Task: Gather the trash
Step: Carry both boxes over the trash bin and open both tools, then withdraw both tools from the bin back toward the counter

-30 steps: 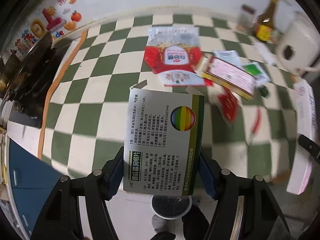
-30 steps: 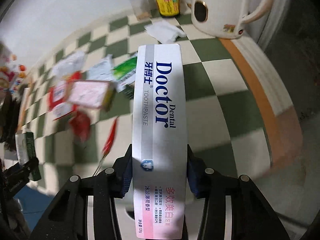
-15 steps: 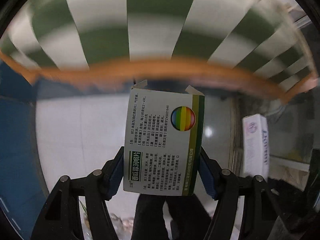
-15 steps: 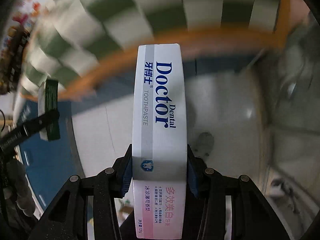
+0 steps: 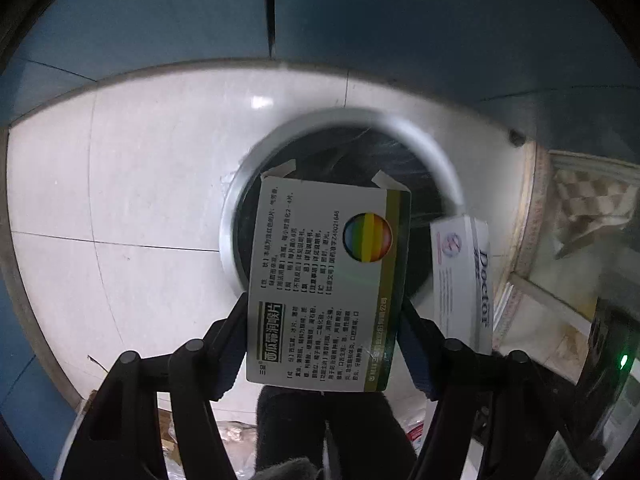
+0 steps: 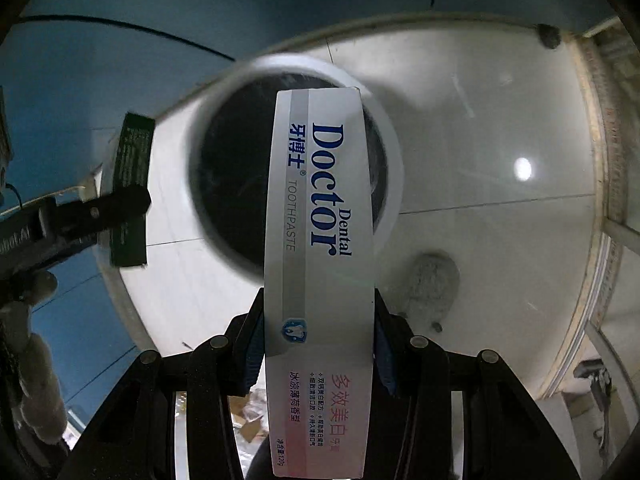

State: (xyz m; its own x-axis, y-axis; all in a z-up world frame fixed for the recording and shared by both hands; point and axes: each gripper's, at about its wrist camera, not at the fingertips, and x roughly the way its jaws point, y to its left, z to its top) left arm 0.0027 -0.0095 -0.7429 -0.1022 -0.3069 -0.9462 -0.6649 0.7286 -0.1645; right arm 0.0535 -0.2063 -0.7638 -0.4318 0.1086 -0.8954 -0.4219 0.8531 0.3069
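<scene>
Both tools have swung down off the checkered table since the earlier frames and now point steeply at the floor, over a bin. At centre of the left view, the medicine box (image 5: pixel 328 288) is clamped by its long edges in the left tool (image 5: pixel 324 344), its open flaps over the bin's (image 5: pixel 236 184) dark mouth. At centre of the right view, the toothpaste box (image 6: pixel 320 264) is pinched across its width by the right tool (image 6: pixel 320 344), its far end reaching over the same white-rimmed bin (image 6: pixel 394 184). Each box shows in the other camera: toothpaste box at right of the left view, medicine box at left of the right view. White floor tiles (image 5: pixel 152 184) surround the bin, with blue panels (image 5: pixel 160 12) along the upper frame.
</scene>
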